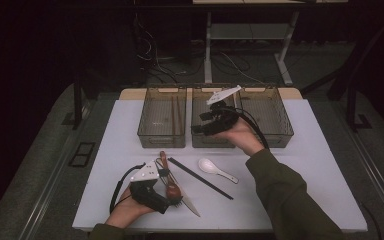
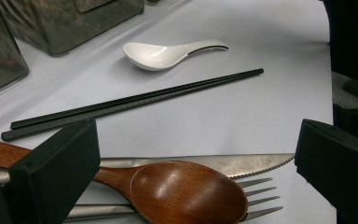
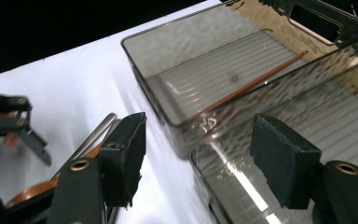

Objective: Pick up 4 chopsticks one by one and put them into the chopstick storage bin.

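My left gripper (image 1: pixel 172 202) (image 2: pixel 198 154) rests low at the table's front left, jaws open and set either side of the bowl of a wooden spoon (image 1: pixel 171 190) (image 2: pixel 186 193), without touching it. The spoon lies across a serrated knife (image 2: pixel 247 163) and a fork (image 2: pixel 261 198). My right gripper (image 1: pixel 200 127) (image 3: pixel 198 158) hovers over the front of the middle bin (image 1: pixel 212 141), open with nothing between its pads. A pair of black chopsticks (image 1: pixel 200 178) (image 2: pixel 135 100) and a white ceramic spoon (image 1: pixel 215 168) (image 2: pixel 163 53) lie mid-table.
Three translucent bins stand in a row at the back of the white table. The left bin (image 1: pixel 162 140) (image 3: pixel 168 46) holds brown chopsticks (image 3: pixel 251 84). The right bin (image 1: pixel 280 135) sits beyond my right hand. Dark floor and table legs lie behind.
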Tool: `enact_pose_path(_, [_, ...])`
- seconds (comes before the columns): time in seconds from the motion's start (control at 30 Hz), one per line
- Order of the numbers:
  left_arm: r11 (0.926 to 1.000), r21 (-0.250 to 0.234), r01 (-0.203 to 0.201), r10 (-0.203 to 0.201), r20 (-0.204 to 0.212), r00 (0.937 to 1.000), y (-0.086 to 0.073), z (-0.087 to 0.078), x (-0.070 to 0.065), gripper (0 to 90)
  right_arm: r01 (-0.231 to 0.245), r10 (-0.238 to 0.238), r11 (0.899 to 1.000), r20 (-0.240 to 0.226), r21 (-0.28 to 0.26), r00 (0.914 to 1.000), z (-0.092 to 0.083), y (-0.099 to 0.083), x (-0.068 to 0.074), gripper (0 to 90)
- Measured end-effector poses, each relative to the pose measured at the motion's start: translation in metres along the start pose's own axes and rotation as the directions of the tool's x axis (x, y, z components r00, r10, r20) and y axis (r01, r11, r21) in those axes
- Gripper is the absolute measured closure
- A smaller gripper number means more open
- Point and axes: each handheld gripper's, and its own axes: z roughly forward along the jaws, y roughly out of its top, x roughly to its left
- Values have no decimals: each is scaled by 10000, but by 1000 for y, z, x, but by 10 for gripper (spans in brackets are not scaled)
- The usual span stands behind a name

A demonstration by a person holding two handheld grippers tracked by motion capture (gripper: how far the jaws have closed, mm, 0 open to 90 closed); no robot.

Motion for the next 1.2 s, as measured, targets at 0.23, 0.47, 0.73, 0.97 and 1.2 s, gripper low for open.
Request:
enact_pose_path(0.23, [9999,-51,113,-113,-30,9999,-2,-1,1,0,-61,62,9999,51,-135,10000,-25,-21,2,356])
enact_pose_path(0.47, [10000,24,86,-86,-58,9999,-3,-2,1,0,-97,99,9996,54,-251,9999,-45,-46,6,356])
enact_pose_path(0.73, [9999,-12,132,-132,-152,9998,-3,-3,0,0,-443,442,9979,-29,-476,9990,-62,-83,11,356])
enact_pose_path(0.97, [9999,-1,111,-111,-212,9997,-3,-5,-2,0,-606,609,9978,111,-287,9981,-76,-108,13,357])
enact_pose_path(1.2, [10000,-6,41,-42,-256,9997,-2,-5,-3,0,-554,558,9983,227,-200,9982,-86,-125,20,357])
